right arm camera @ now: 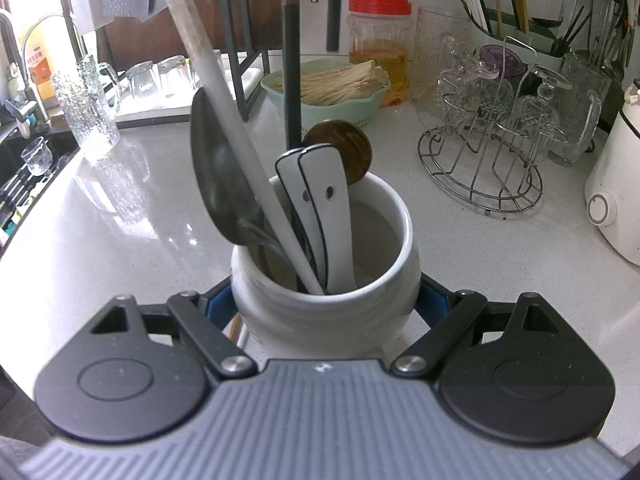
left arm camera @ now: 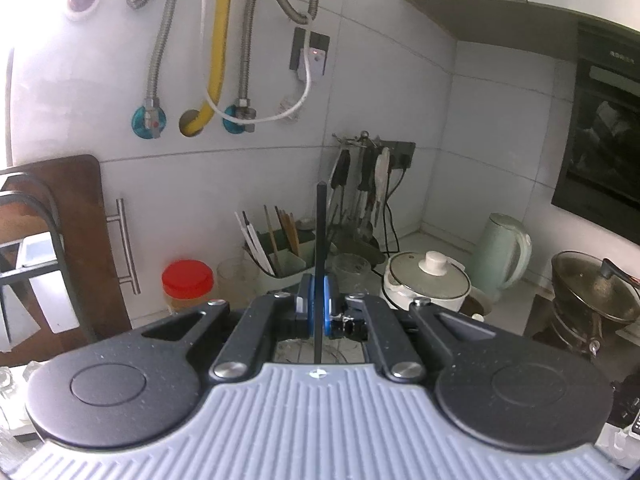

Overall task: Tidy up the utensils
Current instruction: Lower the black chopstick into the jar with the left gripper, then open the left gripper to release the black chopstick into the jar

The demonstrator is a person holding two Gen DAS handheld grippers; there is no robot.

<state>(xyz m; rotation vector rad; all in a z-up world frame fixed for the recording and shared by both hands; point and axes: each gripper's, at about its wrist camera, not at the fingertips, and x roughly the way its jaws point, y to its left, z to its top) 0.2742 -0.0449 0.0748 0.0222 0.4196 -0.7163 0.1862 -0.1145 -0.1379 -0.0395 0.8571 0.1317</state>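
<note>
My left gripper point(left arm camera: 319, 307) is shut on a thin black stick-like handle point(left arm camera: 320, 240) that stands upright between the blue pads. In the right wrist view my right gripper point(right arm camera: 326, 308) is closed around a white ceramic utensil crock point(right arm camera: 326, 304) on the white counter. The crock holds a dark metal ladle point(right arm camera: 218, 180), two white ceramic spoons point(right arm camera: 320, 208) and a long white handle point(right arm camera: 224, 96). A black stick point(right arm camera: 291, 60) with a round brown wooden end point(right arm camera: 344, 144) hangs just over the crock's far rim.
A chopstick caddy point(left arm camera: 280, 248), hanging utensil rack point(left arm camera: 360, 184), red-lidded jar point(left arm camera: 188, 280), white pot point(left arm camera: 428, 280) and kettle point(left arm camera: 504, 252) line the back wall. A wire glass rack point(right arm camera: 488, 128), green bowl of noodles point(right arm camera: 332, 88), glasses point(right arm camera: 92, 108) and sink point(right arm camera: 28, 168) surround the crock.
</note>
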